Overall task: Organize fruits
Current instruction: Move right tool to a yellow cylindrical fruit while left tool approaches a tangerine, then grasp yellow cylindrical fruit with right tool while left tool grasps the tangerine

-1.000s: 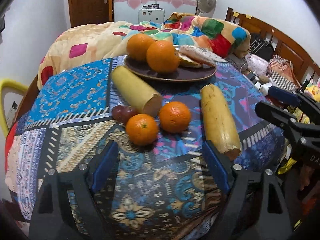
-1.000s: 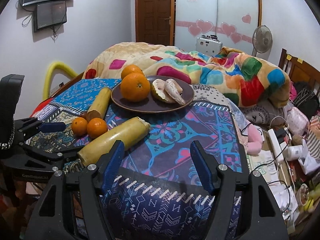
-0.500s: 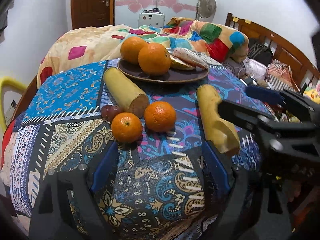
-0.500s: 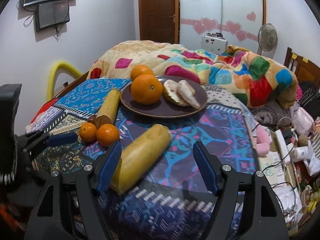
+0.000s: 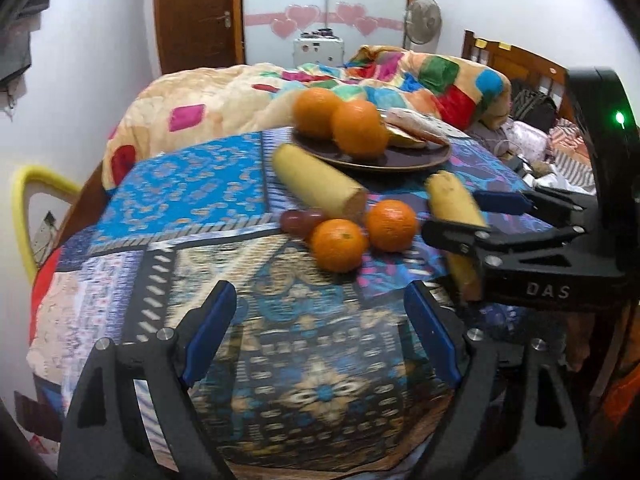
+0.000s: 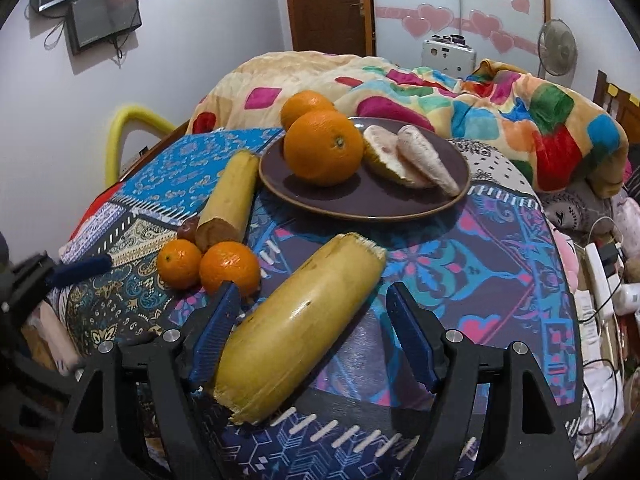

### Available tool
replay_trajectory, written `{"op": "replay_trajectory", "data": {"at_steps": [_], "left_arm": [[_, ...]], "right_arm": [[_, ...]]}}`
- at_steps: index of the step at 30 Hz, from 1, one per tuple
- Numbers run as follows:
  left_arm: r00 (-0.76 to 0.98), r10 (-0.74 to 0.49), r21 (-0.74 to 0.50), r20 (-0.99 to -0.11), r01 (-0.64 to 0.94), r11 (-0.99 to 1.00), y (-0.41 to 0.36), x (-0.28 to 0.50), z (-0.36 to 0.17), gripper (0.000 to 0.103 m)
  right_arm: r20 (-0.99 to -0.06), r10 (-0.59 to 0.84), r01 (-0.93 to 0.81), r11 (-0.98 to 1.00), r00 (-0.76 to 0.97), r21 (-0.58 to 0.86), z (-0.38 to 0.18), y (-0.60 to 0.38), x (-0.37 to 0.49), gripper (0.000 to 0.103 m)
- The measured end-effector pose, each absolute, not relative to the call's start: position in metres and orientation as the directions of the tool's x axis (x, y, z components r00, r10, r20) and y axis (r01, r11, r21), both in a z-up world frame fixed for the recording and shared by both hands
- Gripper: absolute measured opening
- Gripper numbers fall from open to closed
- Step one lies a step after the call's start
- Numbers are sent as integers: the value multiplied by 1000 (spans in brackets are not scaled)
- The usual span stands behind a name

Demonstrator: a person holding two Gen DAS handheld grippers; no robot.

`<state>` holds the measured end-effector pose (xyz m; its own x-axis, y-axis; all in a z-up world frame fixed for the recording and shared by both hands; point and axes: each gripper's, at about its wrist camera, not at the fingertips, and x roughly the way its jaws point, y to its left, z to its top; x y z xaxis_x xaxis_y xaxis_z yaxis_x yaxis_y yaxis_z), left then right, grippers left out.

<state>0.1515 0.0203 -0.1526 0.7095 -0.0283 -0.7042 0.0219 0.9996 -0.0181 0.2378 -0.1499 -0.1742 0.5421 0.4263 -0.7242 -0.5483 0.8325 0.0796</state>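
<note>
Right now the right gripper (image 6: pixel 310 336) has its jaws spread wide around the near yellow stalk (image 6: pixel 298 326), which lies slanted on the patterned tablecloth (image 6: pixel 480 264). Its left blue pad (image 6: pixel 214 330) sits just beside the stalk, whether touching I cannot tell; the other pad stands clear, so nothing is clamped. The left gripper (image 5: pixel 320 336) hangs released too, jaws wide over bare cloth, holding nothing. Ahead of it two small oranges (image 5: pixel 339 245) sit side by side, next to some reddish grapes (image 5: pixel 300 220) and a second yellow stalk (image 5: pixel 320 184). Farther back, a dark plate (image 6: pixel 360 204) carries two big oranges (image 6: pixel 323 147) and pale peeled fruit pieces (image 6: pixel 408 160).
</note>
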Motion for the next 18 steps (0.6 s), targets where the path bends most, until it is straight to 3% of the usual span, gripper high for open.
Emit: {"op": "replay_trajectory", "data": {"at_steps": [4, 9, 10, 14, 18], "left_arm": [[711, -18, -33, -703, -7, 999, 37, 148, -151, 87], [712, -29, -52, -702, -11, 999, 47, 148, -149, 87], [710, -35, -58, -703, -8, 998, 47, 149, -150, 87], [701, -75, -83, -709, 23, 996, 42, 155, -152, 85], [685, -109, -99, -721, 54, 994, 34, 167, -155, 70]], "right_arm": [[-733, 414, -562, 826, 540, 53, -176, -145, 231, 71], [-746, 388, -594, 804, 542, -14, -176, -150, 218, 48], [-748, 374, -590, 807, 548, -29, -176, -155, 215, 36], [-744, 359, -573, 819, 563, -39, -175, -171, 216, 35], [-742, 403, -576, 817, 536, 28, -174, -179, 223, 36]]}}
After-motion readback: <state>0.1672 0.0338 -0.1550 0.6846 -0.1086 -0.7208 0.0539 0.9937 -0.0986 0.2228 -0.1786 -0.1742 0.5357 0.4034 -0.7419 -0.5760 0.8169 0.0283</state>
